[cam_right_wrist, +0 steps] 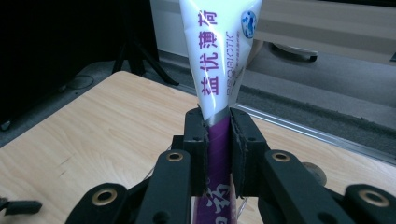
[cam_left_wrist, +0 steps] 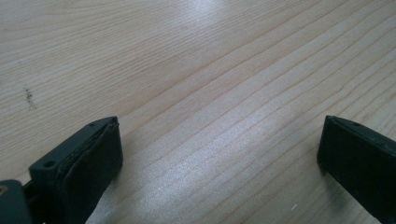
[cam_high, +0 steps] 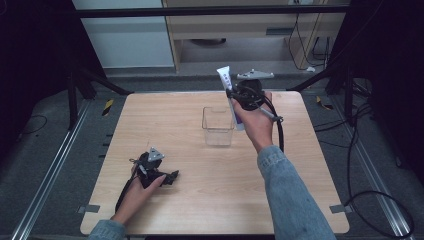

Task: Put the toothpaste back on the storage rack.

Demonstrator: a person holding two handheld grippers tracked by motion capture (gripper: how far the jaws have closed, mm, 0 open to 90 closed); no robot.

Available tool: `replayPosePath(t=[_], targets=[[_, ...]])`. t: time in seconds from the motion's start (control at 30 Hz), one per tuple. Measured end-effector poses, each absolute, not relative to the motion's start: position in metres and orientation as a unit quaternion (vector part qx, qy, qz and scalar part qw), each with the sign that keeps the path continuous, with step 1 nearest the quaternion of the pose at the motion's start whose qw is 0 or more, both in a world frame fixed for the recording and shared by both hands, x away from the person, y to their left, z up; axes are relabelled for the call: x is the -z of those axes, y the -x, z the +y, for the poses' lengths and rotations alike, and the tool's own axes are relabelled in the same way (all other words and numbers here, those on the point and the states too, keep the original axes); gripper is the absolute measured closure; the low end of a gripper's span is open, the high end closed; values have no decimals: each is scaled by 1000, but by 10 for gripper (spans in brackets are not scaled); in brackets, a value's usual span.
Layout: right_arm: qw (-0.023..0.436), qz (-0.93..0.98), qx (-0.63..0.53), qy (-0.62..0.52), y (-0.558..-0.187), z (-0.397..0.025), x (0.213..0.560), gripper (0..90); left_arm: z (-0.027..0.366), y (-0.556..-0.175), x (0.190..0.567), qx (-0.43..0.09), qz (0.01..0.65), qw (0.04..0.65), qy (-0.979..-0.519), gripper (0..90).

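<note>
A white and purple toothpaste tube (cam_high: 227, 82) stands upright in the air above the far right part of the table, just right of a clear plastic box (cam_high: 218, 126). My right gripper (cam_high: 239, 96) is shut on the toothpaste tube (cam_right_wrist: 218, 74), its jaws pressing the tube's purple lower section with the flat crimped end pointing up. My left gripper (cam_high: 169, 177) rests low on the table near the front left. Its jaws stand wide apart in the left gripper view, with bare wood between the fingers (cam_left_wrist: 79, 163).
The wooden table (cam_high: 165, 120) has the clear box standing near its middle, open at the top and holding nothing I can see. Black frame legs and cables lie on the floor around the table. A cable trails from the right gripper along the forearm.
</note>
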State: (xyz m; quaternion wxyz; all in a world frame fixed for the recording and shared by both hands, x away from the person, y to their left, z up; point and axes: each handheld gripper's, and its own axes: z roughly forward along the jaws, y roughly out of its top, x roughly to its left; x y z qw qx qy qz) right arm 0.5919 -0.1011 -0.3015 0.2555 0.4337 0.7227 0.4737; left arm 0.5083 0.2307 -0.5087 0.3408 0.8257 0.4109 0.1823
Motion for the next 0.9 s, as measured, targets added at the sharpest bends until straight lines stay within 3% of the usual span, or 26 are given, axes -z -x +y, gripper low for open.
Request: replayPosePath(t=[0.9], targets=[[281,685,-507,-442,-615,-72,312,782,231,-508,509,-182,411,341,-825,0]])
